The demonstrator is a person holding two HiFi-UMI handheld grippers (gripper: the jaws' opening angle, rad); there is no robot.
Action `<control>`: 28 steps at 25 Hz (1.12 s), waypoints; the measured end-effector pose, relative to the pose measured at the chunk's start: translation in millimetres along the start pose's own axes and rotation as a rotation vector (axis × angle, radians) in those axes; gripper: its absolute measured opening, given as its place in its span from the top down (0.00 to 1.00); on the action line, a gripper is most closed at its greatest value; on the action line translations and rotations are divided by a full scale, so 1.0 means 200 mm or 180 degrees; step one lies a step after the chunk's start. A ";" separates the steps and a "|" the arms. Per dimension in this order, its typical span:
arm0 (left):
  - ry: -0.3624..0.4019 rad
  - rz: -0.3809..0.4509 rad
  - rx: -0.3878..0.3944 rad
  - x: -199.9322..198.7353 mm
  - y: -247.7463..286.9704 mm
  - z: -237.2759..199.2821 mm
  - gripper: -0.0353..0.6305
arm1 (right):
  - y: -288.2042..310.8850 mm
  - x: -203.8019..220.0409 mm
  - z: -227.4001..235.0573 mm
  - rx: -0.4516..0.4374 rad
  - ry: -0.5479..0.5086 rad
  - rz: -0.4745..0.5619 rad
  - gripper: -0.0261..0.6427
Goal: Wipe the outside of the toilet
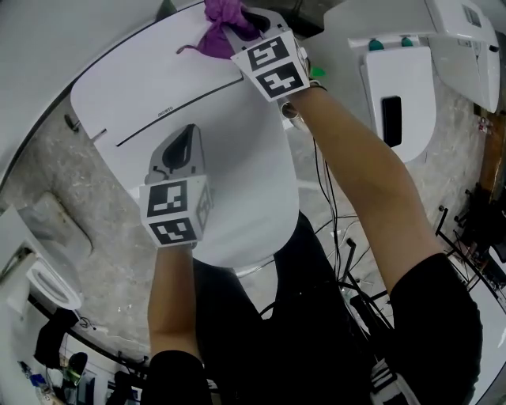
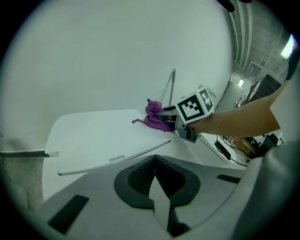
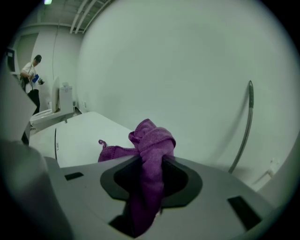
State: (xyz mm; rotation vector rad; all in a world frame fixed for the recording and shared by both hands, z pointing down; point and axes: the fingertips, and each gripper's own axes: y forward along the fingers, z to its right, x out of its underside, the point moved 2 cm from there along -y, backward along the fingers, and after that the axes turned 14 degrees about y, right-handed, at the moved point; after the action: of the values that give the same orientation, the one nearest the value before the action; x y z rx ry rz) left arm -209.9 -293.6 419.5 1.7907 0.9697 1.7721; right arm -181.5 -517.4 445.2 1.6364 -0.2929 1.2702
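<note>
A white toilet (image 1: 237,182) with its lid down fills the middle of the head view. Its flat rear top (image 2: 98,136) runs back to the wall. My right gripper (image 1: 241,22) is at the far right corner of that top, shut on a bunched purple cloth (image 1: 224,25). The cloth (image 3: 151,150) sticks up between the jaws, and a tail of it lies on the white surface. Seen from the left gripper view, the cloth (image 2: 156,117) rests on the top beside the right gripper's marker cube (image 2: 194,106). My left gripper (image 1: 186,141) hovers over the lid, shut and holding nothing (image 2: 154,174).
A grey hose (image 3: 244,126) curves up the wall behind the toilet. A second toilet (image 1: 399,95) stands to the right, another fixture (image 1: 49,281) at lower left. Black cables (image 1: 340,237) lie on the speckled floor. A person (image 3: 31,70) stands far off.
</note>
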 end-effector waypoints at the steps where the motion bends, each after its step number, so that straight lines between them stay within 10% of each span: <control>1: 0.0011 -0.0004 -0.0030 -0.01 0.02 0.02 0.93 | 0.00 0.01 0.03 -0.0035 0.0065 0.0021 0.78; 18: -0.0110 -0.0161 -0.0302 -0.16 0.21 0.50 0.93 | 0.02 0.17 0.34 -0.0853 0.1531 0.0258 0.78; 28: 0.0135 -0.0346 -0.0244 -0.13 0.28 0.57 0.93 | 0.11 0.53 0.32 -0.1051 0.1554 -0.0003 0.79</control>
State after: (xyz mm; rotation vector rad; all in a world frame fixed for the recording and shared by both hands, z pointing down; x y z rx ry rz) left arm -87.2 -331.9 433.4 1.6286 0.9829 1.7621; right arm -114.7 -540.7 548.6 1.0118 -0.1857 1.4854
